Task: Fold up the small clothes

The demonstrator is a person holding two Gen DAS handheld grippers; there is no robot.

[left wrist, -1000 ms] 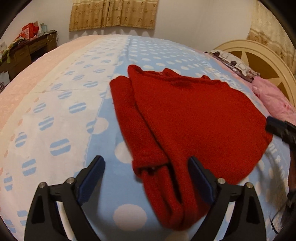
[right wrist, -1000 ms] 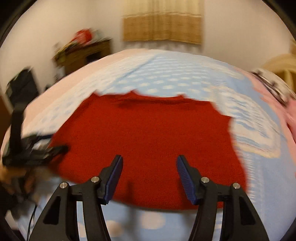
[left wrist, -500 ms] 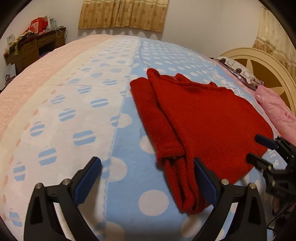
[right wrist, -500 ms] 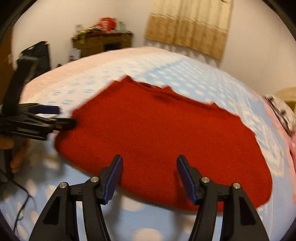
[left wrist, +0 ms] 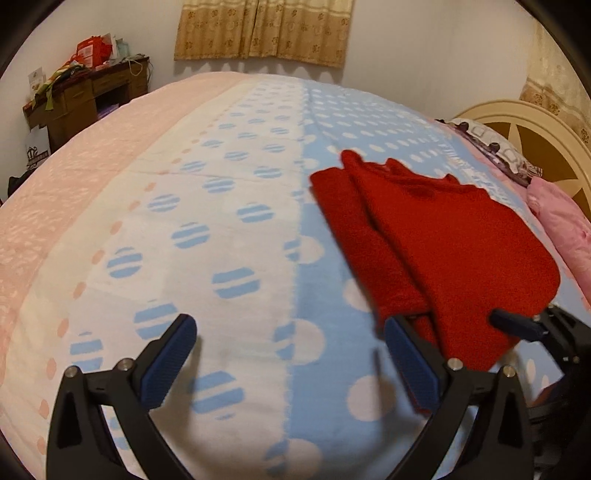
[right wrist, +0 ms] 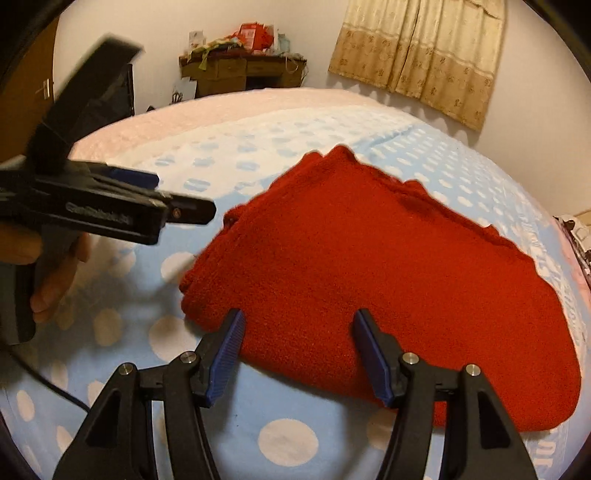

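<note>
A red knit sweater (left wrist: 450, 243) lies flat on the bed, its left sleeve folded in over the body; it fills the middle of the right wrist view (right wrist: 369, 277). My left gripper (left wrist: 291, 343) is open and empty, above the bedspread just left of the sweater's near edge. It also shows at the left of the right wrist view (right wrist: 184, 199). My right gripper (right wrist: 297, 332) is open and empty, with its fingers over the sweater's near hem. Its fingertips (left wrist: 517, 325) show at the right of the left wrist view.
The bed has a blue, white and pink dotted bedspread (left wrist: 236, 236). A cream headboard (left wrist: 524, 125) and a pink pillow (left wrist: 561, 221) lie to the right. A cluttered wooden desk (left wrist: 85, 92) stands at the far left wall. Curtains (left wrist: 262, 29) hang behind.
My left gripper has let go of the sleeve area and drawn back to the left, off the sweater. My right gripper has swung round to the sweater's near hem.
</note>
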